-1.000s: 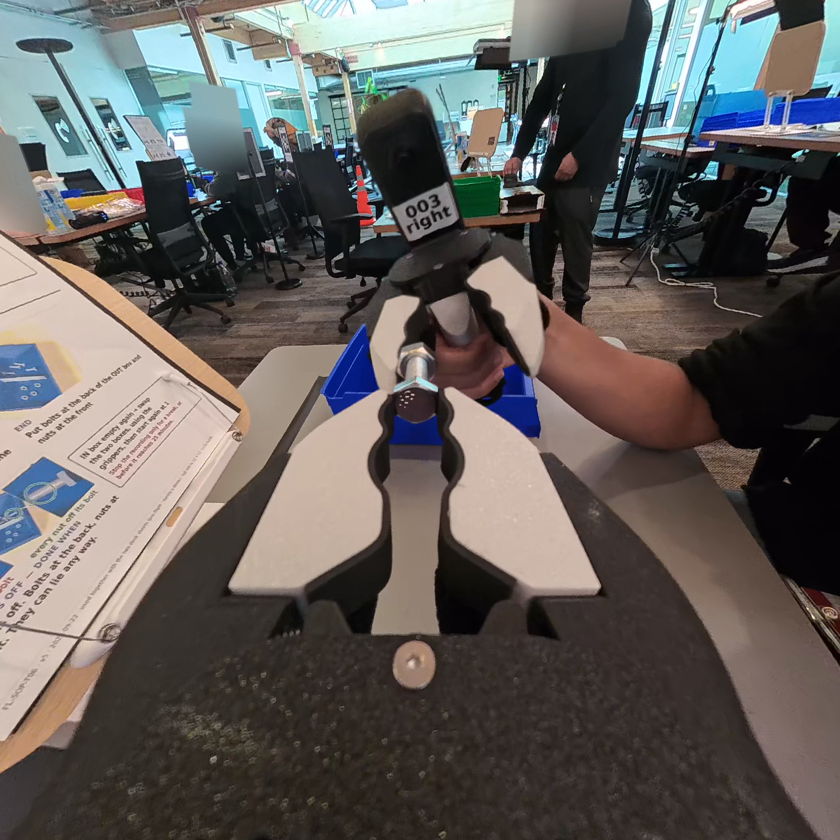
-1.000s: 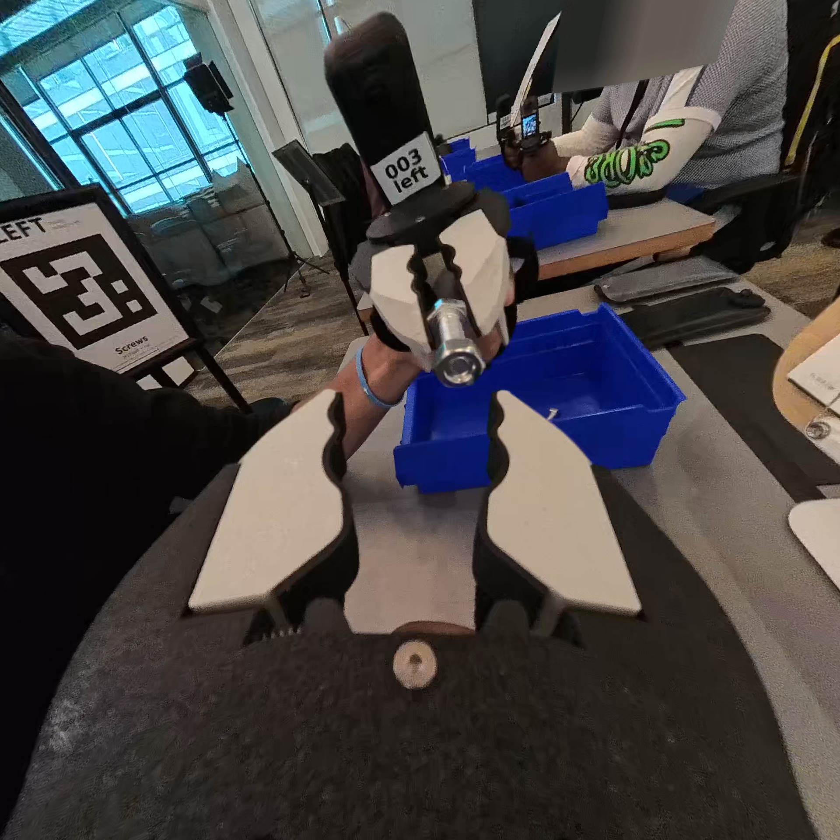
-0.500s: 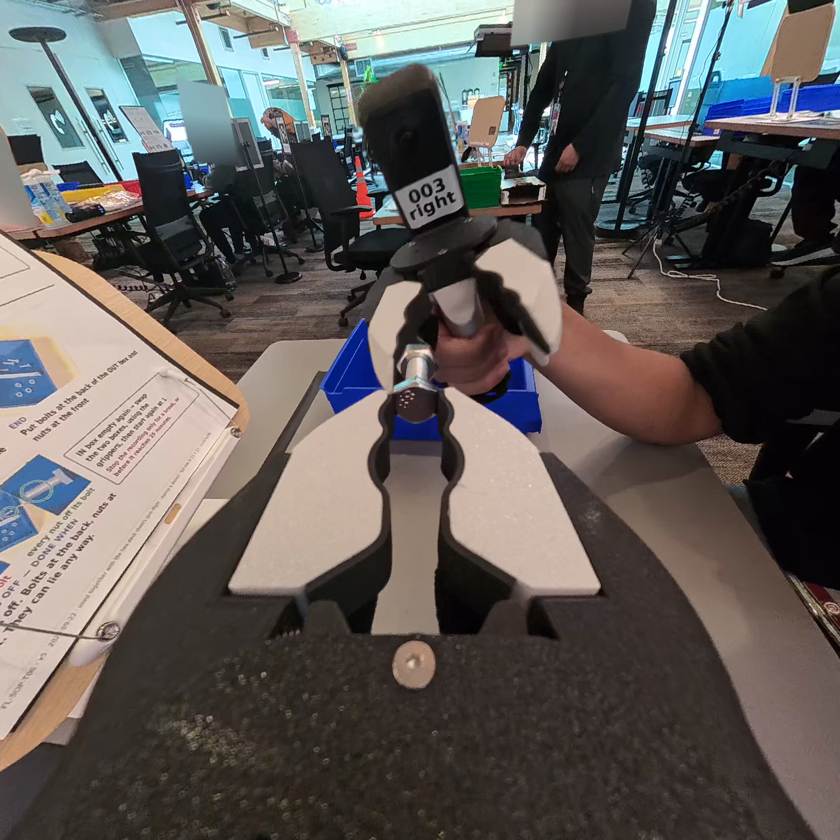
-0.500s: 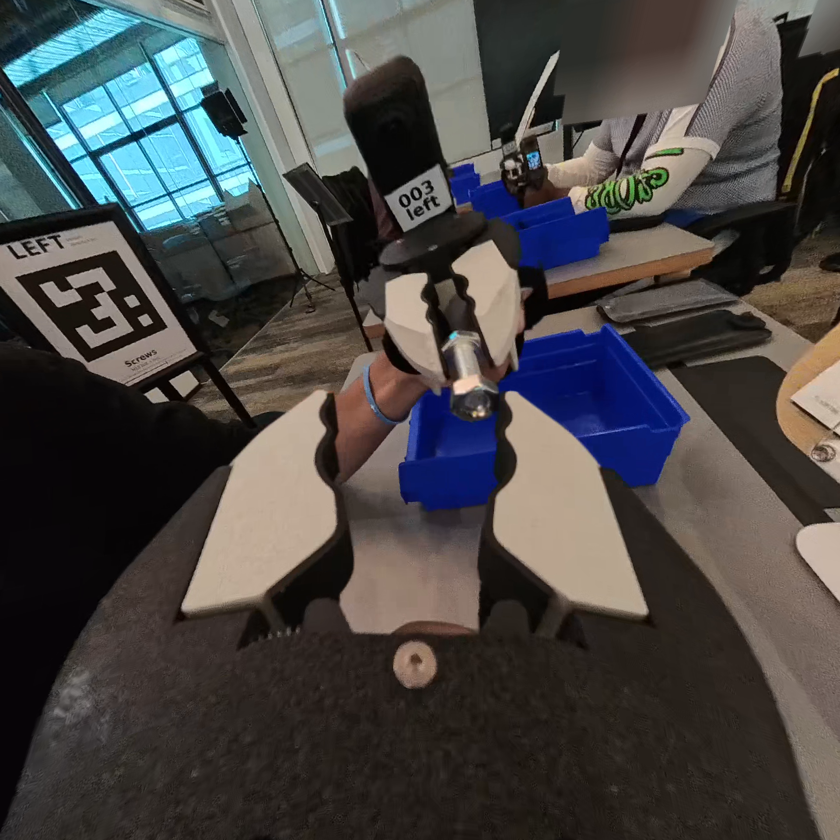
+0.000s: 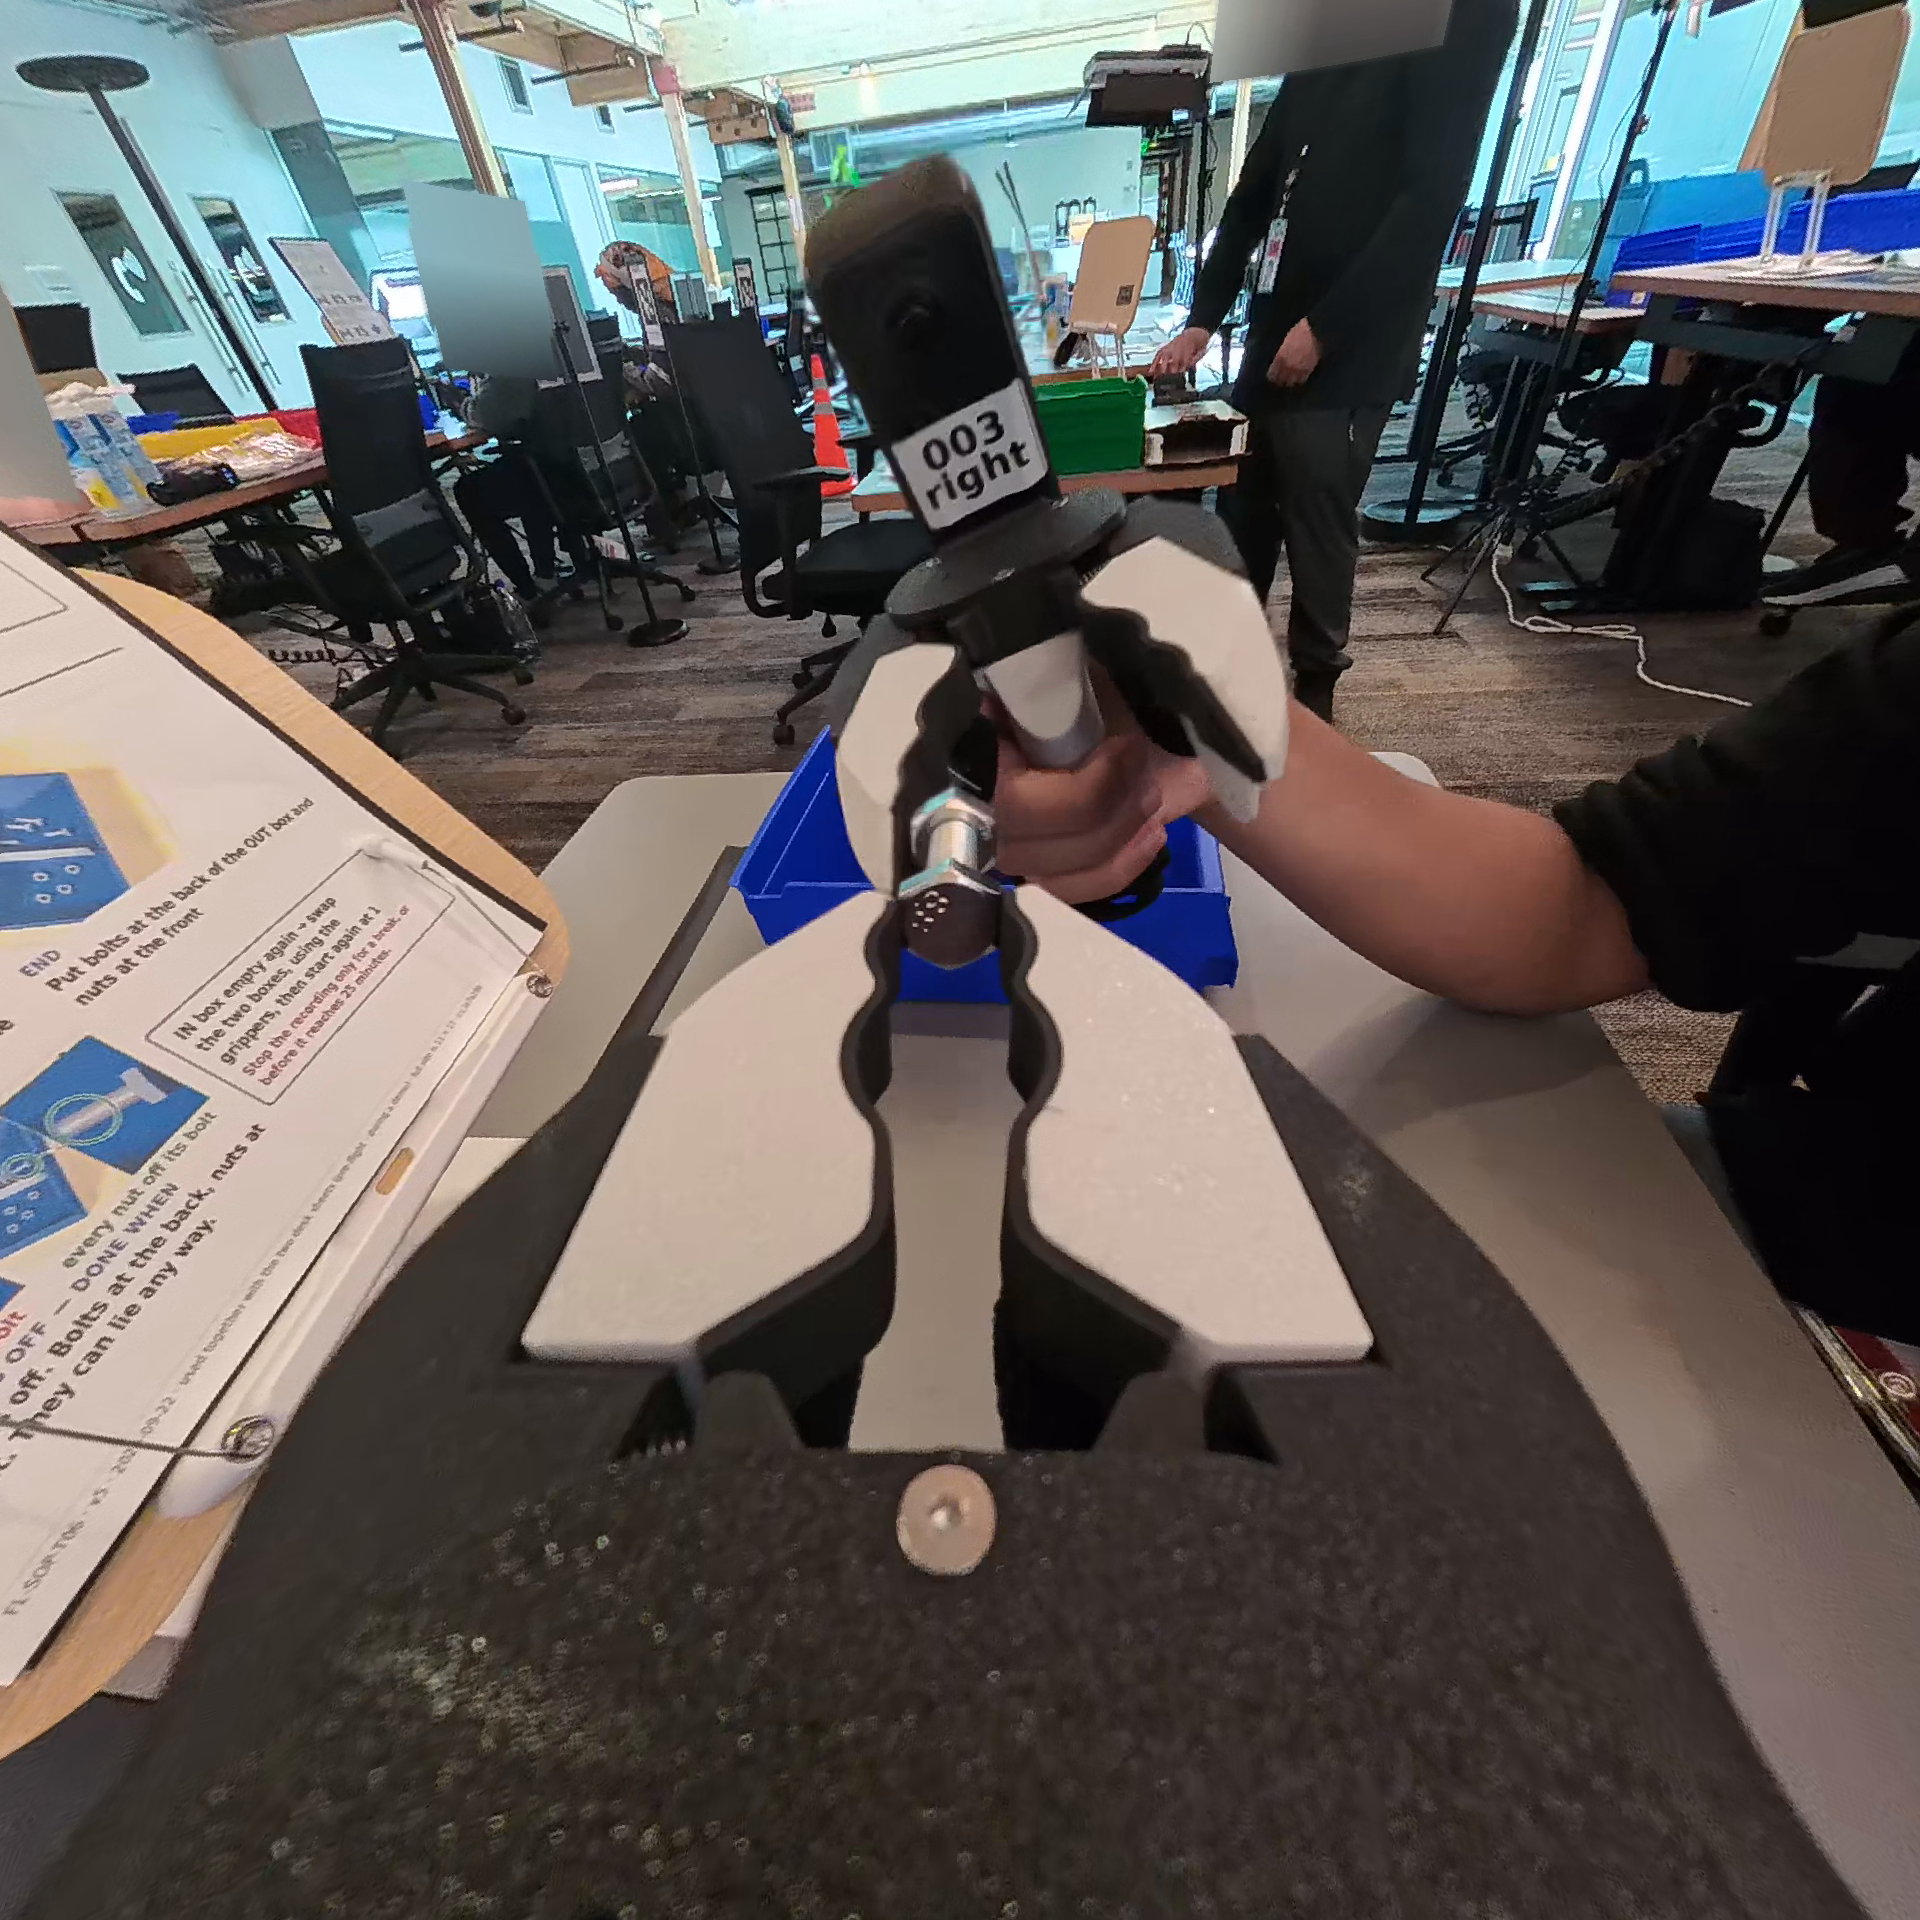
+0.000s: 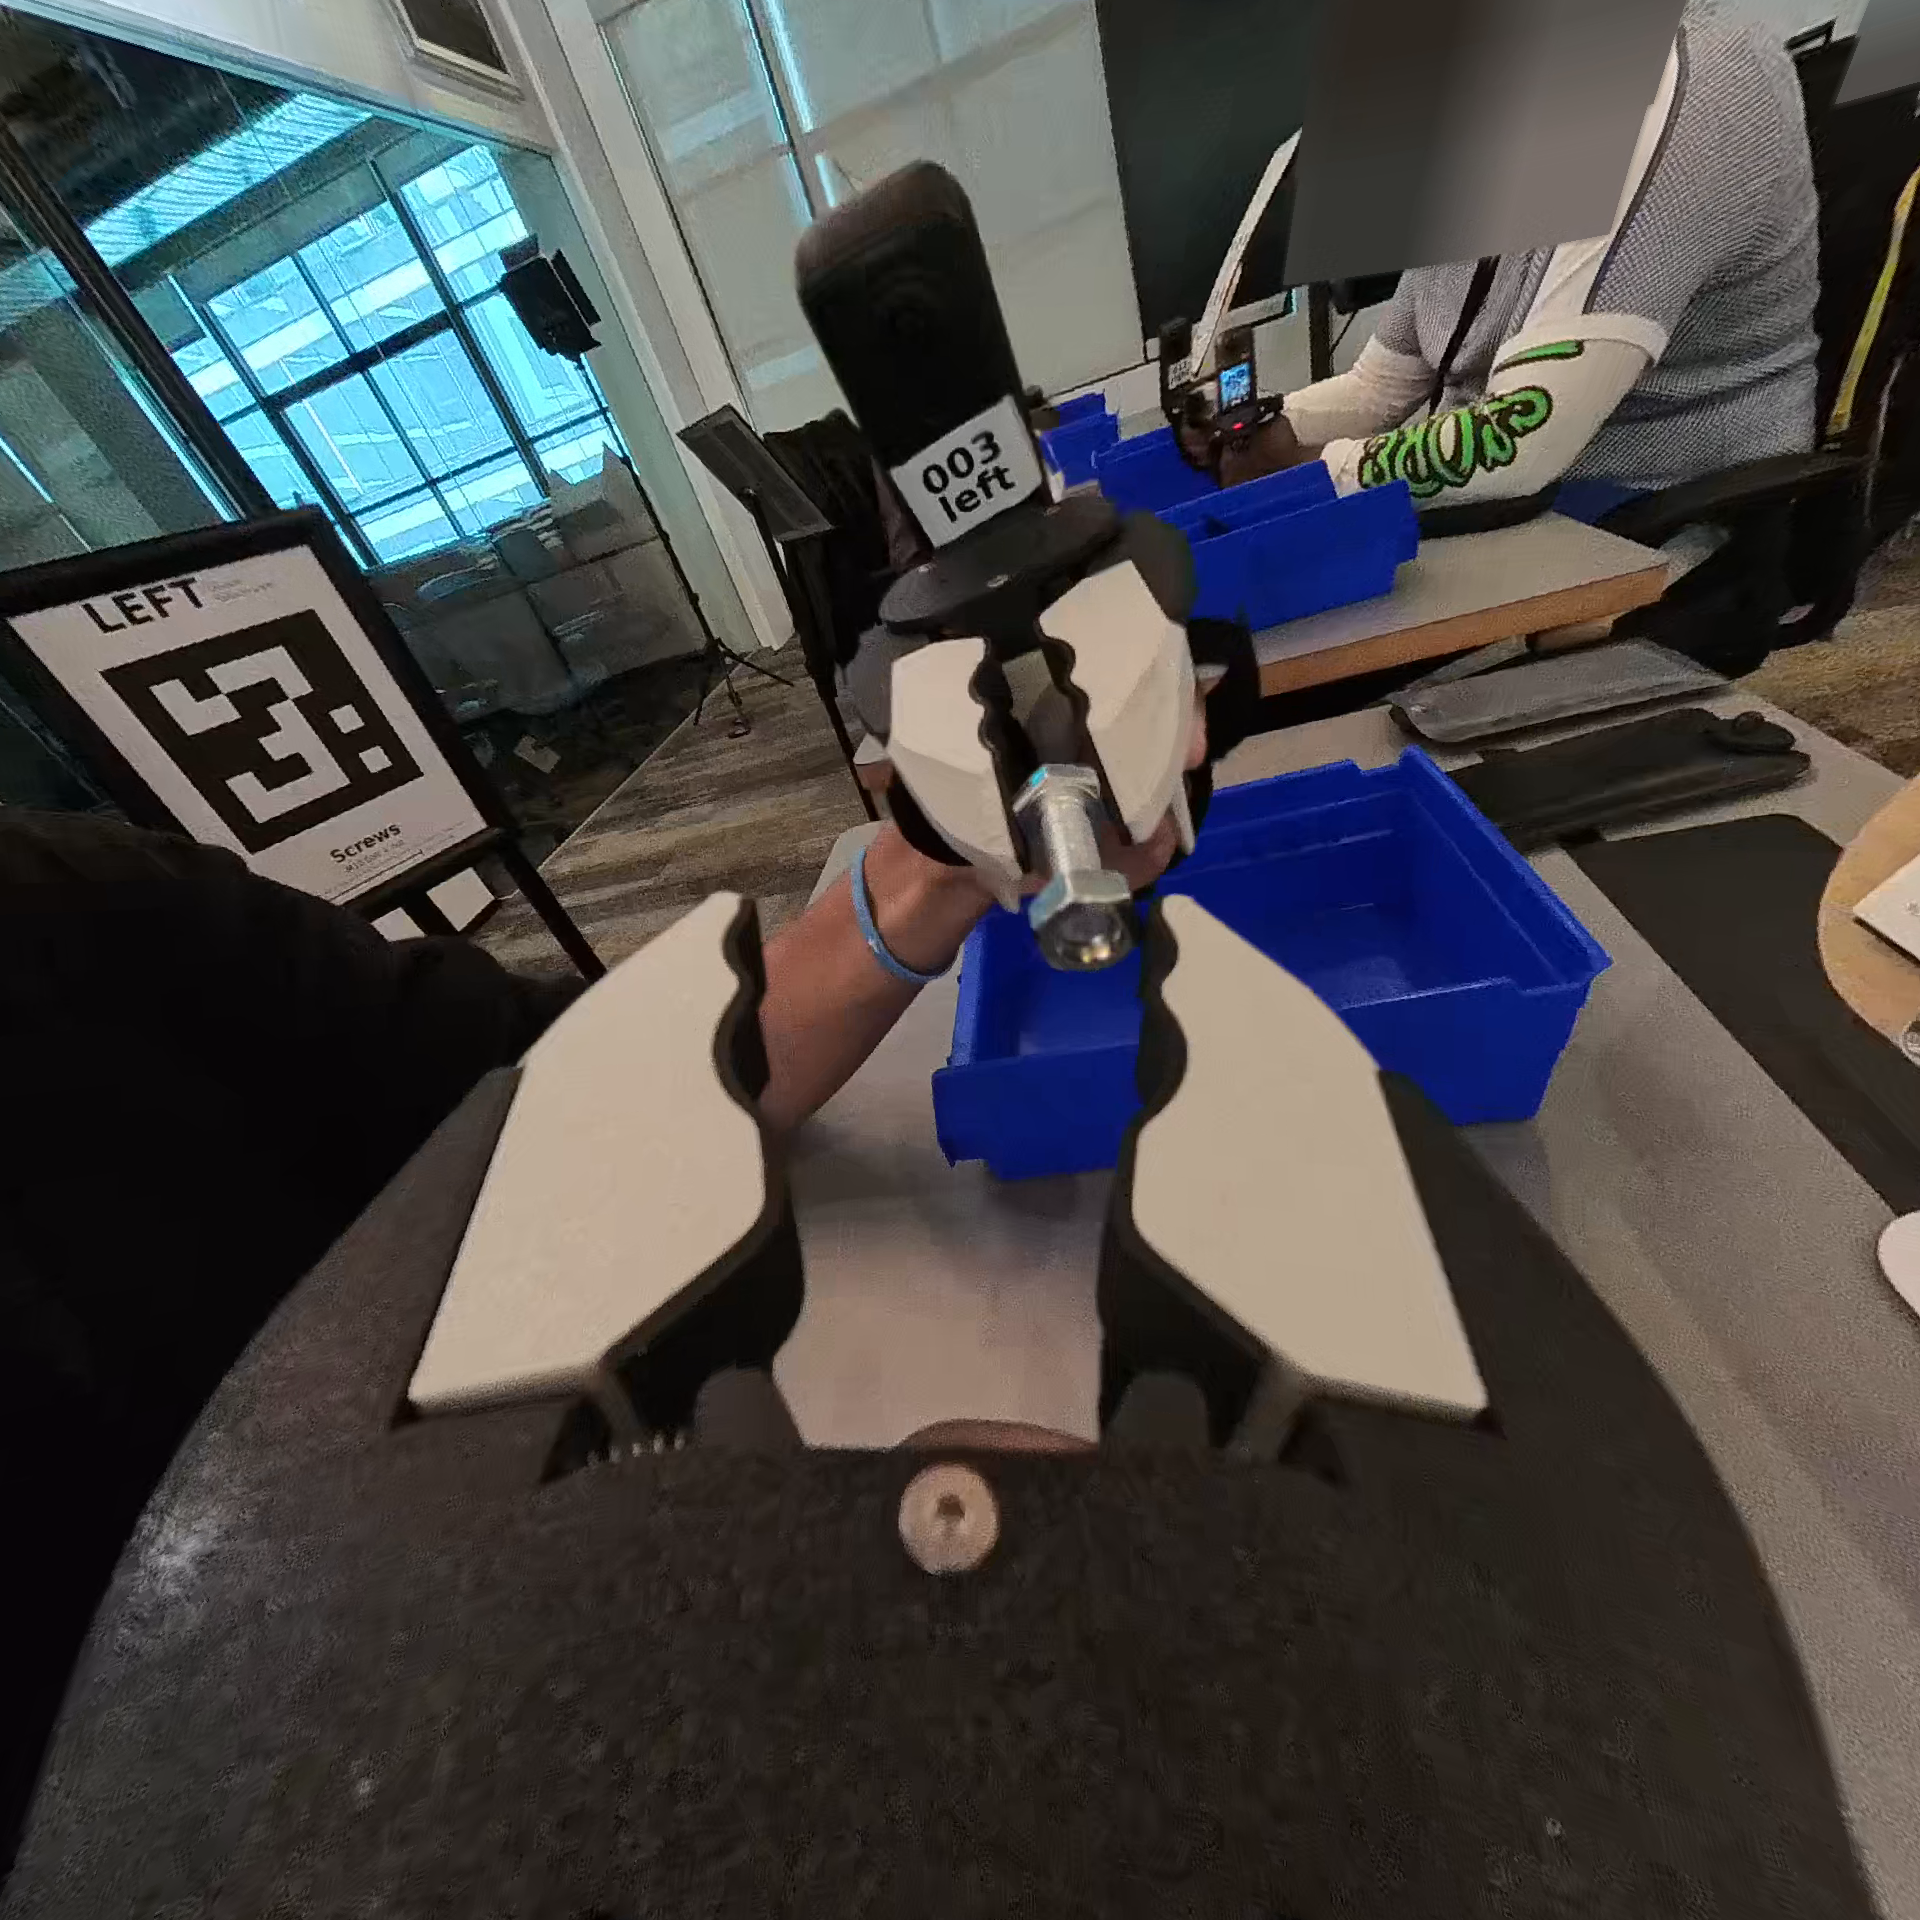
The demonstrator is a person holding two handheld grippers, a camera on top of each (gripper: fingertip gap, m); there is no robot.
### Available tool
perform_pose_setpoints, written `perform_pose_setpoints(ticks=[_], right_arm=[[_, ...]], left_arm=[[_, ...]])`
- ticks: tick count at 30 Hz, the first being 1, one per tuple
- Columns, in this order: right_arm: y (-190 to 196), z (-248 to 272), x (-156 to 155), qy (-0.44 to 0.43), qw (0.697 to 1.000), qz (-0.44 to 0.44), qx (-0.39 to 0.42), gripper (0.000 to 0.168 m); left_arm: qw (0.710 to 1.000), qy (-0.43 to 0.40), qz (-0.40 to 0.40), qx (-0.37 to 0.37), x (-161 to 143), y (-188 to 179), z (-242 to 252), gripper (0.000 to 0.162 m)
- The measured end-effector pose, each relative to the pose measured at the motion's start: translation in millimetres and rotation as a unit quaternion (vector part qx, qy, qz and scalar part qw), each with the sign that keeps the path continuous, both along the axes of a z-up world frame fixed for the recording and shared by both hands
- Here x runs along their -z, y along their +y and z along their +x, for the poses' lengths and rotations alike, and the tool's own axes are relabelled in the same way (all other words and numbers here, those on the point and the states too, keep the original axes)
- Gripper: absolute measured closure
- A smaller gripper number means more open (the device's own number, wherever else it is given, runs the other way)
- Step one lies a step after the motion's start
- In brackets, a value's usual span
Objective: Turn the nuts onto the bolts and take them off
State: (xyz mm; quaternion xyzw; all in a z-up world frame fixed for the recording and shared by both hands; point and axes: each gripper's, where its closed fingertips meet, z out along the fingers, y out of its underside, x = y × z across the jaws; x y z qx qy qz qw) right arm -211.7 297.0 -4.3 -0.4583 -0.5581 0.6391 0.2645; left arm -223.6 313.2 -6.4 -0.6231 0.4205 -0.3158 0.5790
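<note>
Above the desk (image 6: 1662,1299), the left hand-held gripper (image 5: 945,940) clamps the bolt (image 6: 1065,831) by its head; the right hand-held gripper (image 6: 951,909) stands open about the nut (image 6: 1083,920) near the shank's end; probably a re-grip between turns, direction unclear; next, close squarely on the flats and twist.

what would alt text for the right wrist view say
The left gripper, held in a hand with a blue wristband, grips a steel bolt whose nut points at the camera. The right gripper is open, one of its fingers beside the nut. Behind sits an empty-looking blue bin on a grey table.
</note>
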Motion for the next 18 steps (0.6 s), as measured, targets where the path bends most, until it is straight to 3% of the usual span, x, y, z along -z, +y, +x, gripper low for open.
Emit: perform_pose_setpoints(ticks=[6,10,14,18], right_arm=[[13,5,-18,0.057,0.998,-0.012,0.032,0.098],[28,1,6,-0.019,0.996,-0.071,0.045,0.108],[30,0,5,-0.024,0.981,-0.194,-0.007,0.125],[22,1,2,-0.023,0.967,-0.245,-0.059,0.135]], left_arm=[[1.0,0.004,0.0,-0.003,1,0,-1,0.145],[1.0,0.0,0.009,-0.004,-3,-2,-2,0.145],[1.0,0.002,0.017,-0.009,-5,-3,-5,0.145],[0.999,0.021,0.026,-0.018,-1,-1,-6,0.146]])
